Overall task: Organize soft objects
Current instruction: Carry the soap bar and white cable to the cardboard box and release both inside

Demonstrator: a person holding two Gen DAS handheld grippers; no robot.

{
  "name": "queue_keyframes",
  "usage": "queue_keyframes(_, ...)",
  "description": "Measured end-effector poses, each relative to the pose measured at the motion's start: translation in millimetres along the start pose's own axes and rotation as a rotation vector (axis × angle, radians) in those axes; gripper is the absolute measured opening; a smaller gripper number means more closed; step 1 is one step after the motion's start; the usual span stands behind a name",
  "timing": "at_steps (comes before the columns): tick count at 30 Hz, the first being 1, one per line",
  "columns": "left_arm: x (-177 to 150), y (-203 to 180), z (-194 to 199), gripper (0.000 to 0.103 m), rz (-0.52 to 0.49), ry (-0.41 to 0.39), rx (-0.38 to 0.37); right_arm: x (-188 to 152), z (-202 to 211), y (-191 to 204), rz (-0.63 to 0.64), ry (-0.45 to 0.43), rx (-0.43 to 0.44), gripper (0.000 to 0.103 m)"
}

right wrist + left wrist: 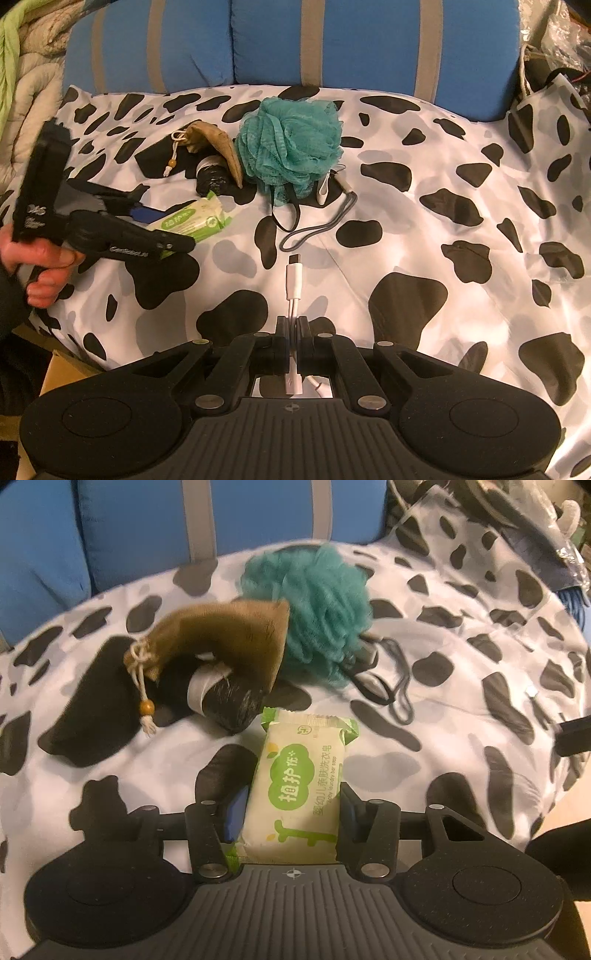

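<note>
On a cow-print sheet [110, 805], the left gripper [291, 808] clamps a wrapped soap bar [295, 794], seemingly the pickup step; the right gripper [292, 332] pinches a white cable [294, 280]. Next likely lifting the soap toward the teal bath pouf [314, 609] beyond

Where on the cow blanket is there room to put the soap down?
The right half of the cow-print blanket, between the grey strap and the blanket's right edge, is bare. It is crowded on the left, where the teal bath pouf, tan pouch and soap bar sit close together.
</note>
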State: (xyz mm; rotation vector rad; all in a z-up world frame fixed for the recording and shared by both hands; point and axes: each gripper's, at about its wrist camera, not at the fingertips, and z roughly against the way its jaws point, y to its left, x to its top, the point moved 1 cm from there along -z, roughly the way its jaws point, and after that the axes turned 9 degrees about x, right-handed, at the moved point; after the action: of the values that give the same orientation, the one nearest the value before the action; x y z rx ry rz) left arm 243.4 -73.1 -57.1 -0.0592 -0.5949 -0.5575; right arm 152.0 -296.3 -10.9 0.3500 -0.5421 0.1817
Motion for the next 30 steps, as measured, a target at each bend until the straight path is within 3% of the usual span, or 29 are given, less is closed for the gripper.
queue_keyframes(12, -13, -15, 62, 0.049, 0.038, -0.109, 0.035, -2, 9, 9, -0.014, -0.035, 0.021, 0.005)
queue_keyframes(30, -79, -28, 118, 0.049, 0.136, -0.024, 0.115, -27, 14, 56, 0.038, -0.009, 0.081, 0.005)
